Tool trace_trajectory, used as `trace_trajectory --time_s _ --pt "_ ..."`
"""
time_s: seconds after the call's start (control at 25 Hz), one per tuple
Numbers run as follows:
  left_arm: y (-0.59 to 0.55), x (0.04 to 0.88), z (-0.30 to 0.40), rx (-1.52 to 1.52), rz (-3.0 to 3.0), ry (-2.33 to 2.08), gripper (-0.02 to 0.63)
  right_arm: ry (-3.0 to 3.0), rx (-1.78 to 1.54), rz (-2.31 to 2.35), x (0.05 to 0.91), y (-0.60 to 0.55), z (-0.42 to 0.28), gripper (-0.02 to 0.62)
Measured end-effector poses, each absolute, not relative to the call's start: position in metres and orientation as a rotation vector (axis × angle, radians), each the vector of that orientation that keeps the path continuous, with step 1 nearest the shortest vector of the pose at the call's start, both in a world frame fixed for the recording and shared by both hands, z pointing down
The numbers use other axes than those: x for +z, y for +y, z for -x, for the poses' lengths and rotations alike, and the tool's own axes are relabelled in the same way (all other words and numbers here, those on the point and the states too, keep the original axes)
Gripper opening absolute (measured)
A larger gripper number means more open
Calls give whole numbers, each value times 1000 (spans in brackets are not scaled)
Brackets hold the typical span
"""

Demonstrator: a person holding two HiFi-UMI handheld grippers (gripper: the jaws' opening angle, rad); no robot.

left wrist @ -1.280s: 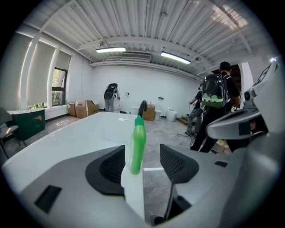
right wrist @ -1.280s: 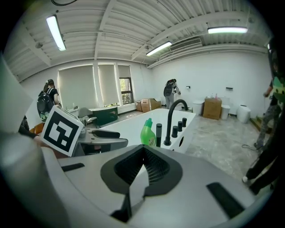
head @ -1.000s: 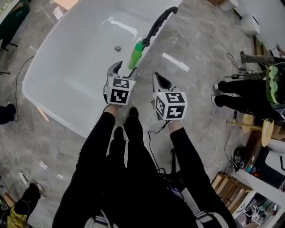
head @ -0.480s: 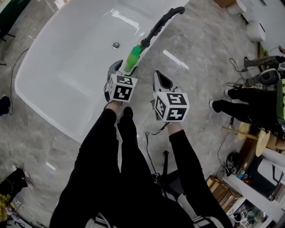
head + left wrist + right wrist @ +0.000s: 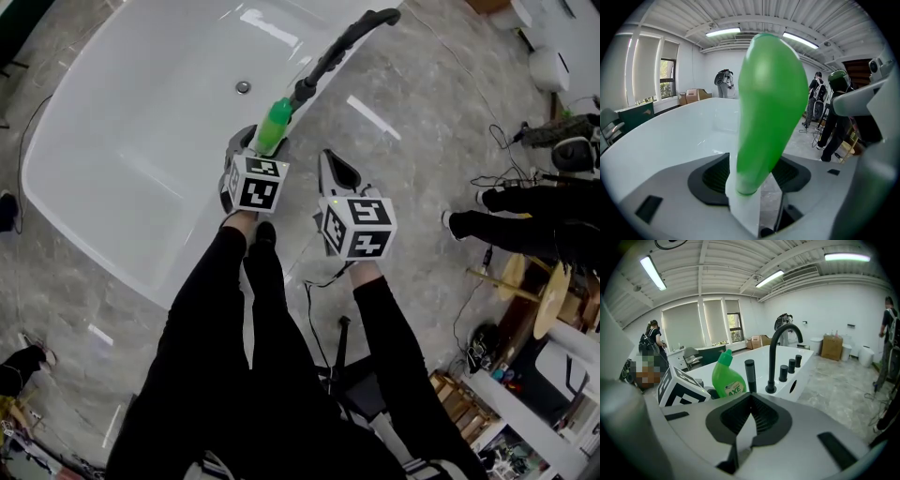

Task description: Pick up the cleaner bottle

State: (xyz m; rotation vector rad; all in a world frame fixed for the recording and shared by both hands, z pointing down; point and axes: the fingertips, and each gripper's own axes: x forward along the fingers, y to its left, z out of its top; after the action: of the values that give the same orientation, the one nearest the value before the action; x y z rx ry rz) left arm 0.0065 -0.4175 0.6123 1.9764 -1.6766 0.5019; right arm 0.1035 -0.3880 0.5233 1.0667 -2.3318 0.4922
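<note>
White bathtub [image 5: 122, 141] fills the left; over its right rim the left gripper [image 5: 251, 142] pinches the green cleaner bottle [image 5: 274, 125], near the black tap [image 5: 342, 42]; further right, the right gripper [image 5: 335, 167] hovers, jaws pressed together

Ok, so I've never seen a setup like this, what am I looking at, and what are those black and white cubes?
No robot here: a person stands over a white bathtub, holding a two-jaw gripper in each hand. The patterned cubes are part of those grippers. The top-down picture comes from a camera on the person's head; the other two come from cameras riding on each gripper, looking along its jaws. The left gripper is closed on a green cleaner bottle, which fills its view. The right gripper is shut and empty; its view shows the bottle near the tub's black faucet.
</note>
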Motion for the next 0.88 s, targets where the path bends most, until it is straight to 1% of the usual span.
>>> trace_trajectory --time_s 0.4,0.68,0.72,0.84,0.88 --pt "-431 628 -6 481 -1965 -1705 276 -2333 478 -990 541 -409 -84 2" --pt "-436 623 -8 466 -1992 -1735 273 -2329 452 -952 543 -424 -76 2" --pt "-436 623 -8 462 -1993 -1741 268 -2328 449 -948 543 -425 -76 2" --pt "-437 621 -5 456 -1988 -1773 216 -2322 446 -938 546 -427 -75 2" --pt "-438 621 -5 457 -1990 -1777 216 -2320 447 -935 547 -427 -75 2"
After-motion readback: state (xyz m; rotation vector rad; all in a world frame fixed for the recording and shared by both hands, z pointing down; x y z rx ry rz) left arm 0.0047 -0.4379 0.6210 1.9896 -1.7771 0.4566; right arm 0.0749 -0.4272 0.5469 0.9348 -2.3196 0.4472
